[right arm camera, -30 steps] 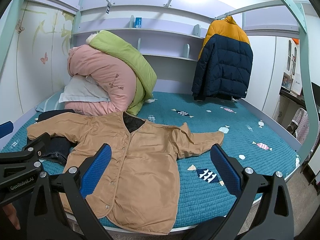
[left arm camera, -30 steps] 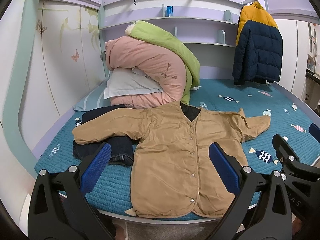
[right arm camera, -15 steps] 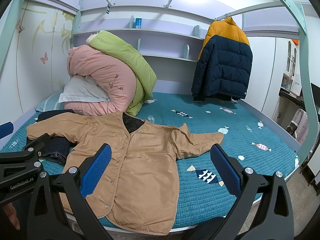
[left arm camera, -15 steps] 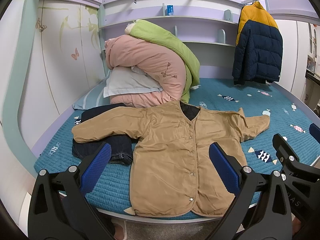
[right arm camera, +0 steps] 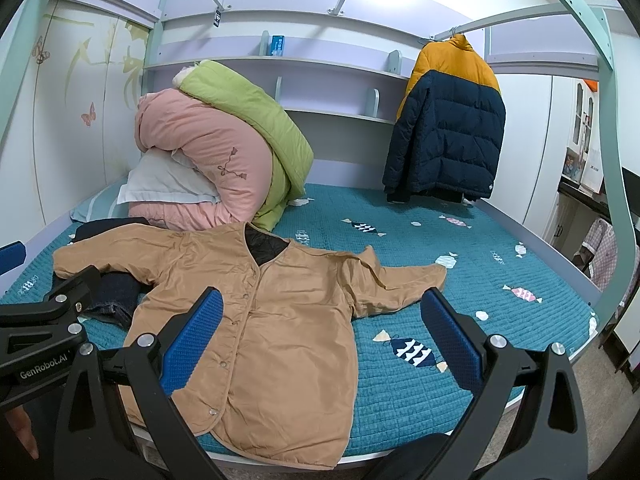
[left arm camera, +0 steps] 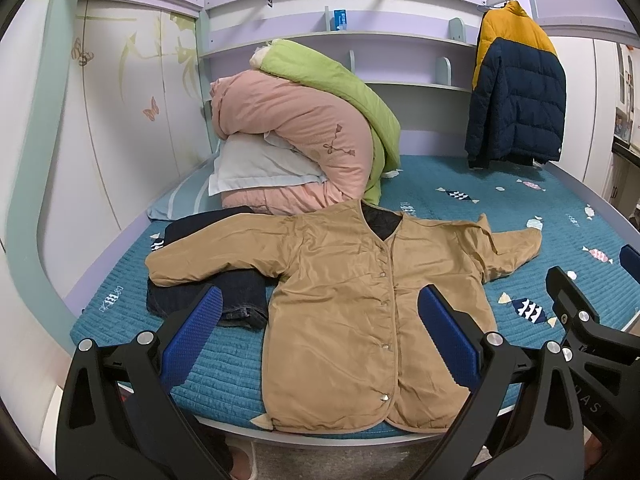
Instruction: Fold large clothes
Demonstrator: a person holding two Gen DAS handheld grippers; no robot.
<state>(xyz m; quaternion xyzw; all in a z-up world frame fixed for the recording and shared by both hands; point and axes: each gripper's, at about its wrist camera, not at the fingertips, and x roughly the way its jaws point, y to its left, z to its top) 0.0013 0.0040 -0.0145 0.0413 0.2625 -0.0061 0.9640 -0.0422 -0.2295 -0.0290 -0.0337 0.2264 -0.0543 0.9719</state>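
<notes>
A tan snap-front jacket [left arm camera: 352, 292] [right arm camera: 260, 312] lies flat and face up on the teal bed cover [left arm camera: 500, 208] [right arm camera: 460, 264], both sleeves spread out. Its left sleeve rests over dark folded jeans [left arm camera: 240, 296] [right arm camera: 114, 292]. My left gripper [left arm camera: 320, 328] hovers open in front of the bed's near edge, over the jacket's lower half, holding nothing. My right gripper [right arm camera: 322, 328] is open too, empty, above the jacket's right side and hem. The left gripper's body also shows at the left of the right wrist view.
A rolled pink quilt [left arm camera: 288, 140], a green quilt [left arm camera: 340, 84] and a pale pillow [left arm camera: 252, 168] are piled at the bed's back left. A navy and yellow puffer jacket [left arm camera: 516, 92] [right arm camera: 448, 120] hangs at the back right. Shelves run along the back wall.
Both views have shifted only slightly; the jacket sits a touch lower and closer in the frames. Both grippers stay open and empty.
</notes>
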